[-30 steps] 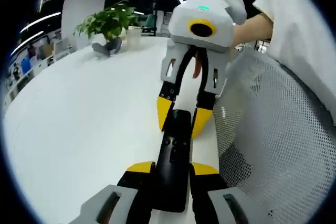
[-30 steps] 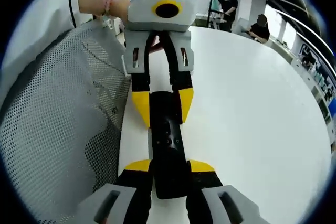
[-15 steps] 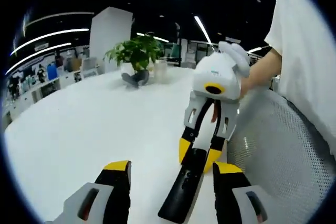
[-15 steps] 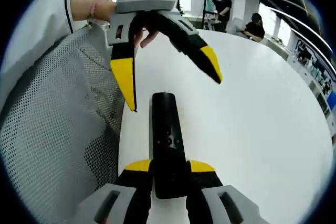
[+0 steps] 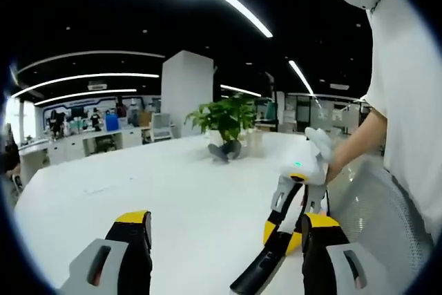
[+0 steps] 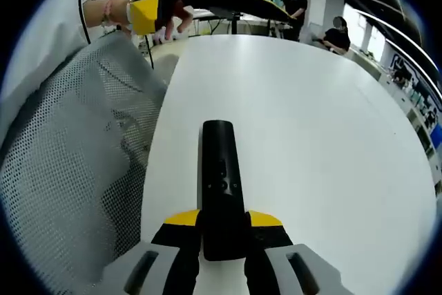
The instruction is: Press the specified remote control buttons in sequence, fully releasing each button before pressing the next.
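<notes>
A slim black remote (image 6: 219, 170) lies lengthwise on the white table (image 6: 311, 122), its buttons facing up. My right gripper (image 6: 222, 220) is shut on its near end, one yellow tip on each side. My left gripper (image 6: 210, 13) hangs open above the table's far edge, well away from the remote, held by a person's hand (image 6: 169, 22). In the left gripper view my left gripper (image 5: 224, 229) stands wide open with nothing between its fingers. Below and ahead of it, the right gripper (image 5: 283, 236) clamps the remote (image 5: 259, 274).
A grey mesh chair back (image 6: 69, 170) runs along the table's edge beside the remote. A potted plant (image 5: 226, 121) and a cup stand at the table's far side. The person's white sleeve (image 5: 407, 101) is close by. People sit at desks in the background.
My left gripper let go of the remote's far end, opened wide and rose up and away from it. My right gripper kept its hold, and the remote stayed put.
</notes>
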The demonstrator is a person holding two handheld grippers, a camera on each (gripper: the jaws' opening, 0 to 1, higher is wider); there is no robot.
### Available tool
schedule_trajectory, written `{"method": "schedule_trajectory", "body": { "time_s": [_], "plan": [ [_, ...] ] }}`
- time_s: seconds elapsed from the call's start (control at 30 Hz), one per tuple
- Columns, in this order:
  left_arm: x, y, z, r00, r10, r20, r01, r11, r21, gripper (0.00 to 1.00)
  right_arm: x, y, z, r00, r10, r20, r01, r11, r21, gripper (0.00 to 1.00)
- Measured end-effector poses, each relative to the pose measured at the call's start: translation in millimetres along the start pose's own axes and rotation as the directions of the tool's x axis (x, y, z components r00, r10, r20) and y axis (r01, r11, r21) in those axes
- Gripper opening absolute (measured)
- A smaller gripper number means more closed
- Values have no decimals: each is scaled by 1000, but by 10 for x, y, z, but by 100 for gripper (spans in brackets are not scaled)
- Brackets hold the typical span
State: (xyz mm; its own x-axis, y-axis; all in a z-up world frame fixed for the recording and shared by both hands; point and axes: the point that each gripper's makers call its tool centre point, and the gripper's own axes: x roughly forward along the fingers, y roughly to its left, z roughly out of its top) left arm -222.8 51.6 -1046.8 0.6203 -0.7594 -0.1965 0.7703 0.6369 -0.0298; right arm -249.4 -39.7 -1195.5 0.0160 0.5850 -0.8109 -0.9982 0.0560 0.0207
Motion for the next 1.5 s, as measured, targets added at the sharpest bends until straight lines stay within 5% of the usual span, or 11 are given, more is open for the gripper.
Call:
{"method": "schedule_trajectory", "body": {
  "time_s": [0.4,1.03,1.5],
  "plan": [
    [-159,118,-22,997,80,11,-80,997,-15,93,-33,-563,-56,999,-24,-46,23,1000,-11,21],
    [-151,148,75,992,110,56,-109,994,-22,93,-38,-1512,2,993,-69,-100,69,998,-7,21],
    [-260,173,80,991,118,68,-116,993,-33,93,-1,-1906,100,992,-58,-116,61,998,17,22]
  ]
}}
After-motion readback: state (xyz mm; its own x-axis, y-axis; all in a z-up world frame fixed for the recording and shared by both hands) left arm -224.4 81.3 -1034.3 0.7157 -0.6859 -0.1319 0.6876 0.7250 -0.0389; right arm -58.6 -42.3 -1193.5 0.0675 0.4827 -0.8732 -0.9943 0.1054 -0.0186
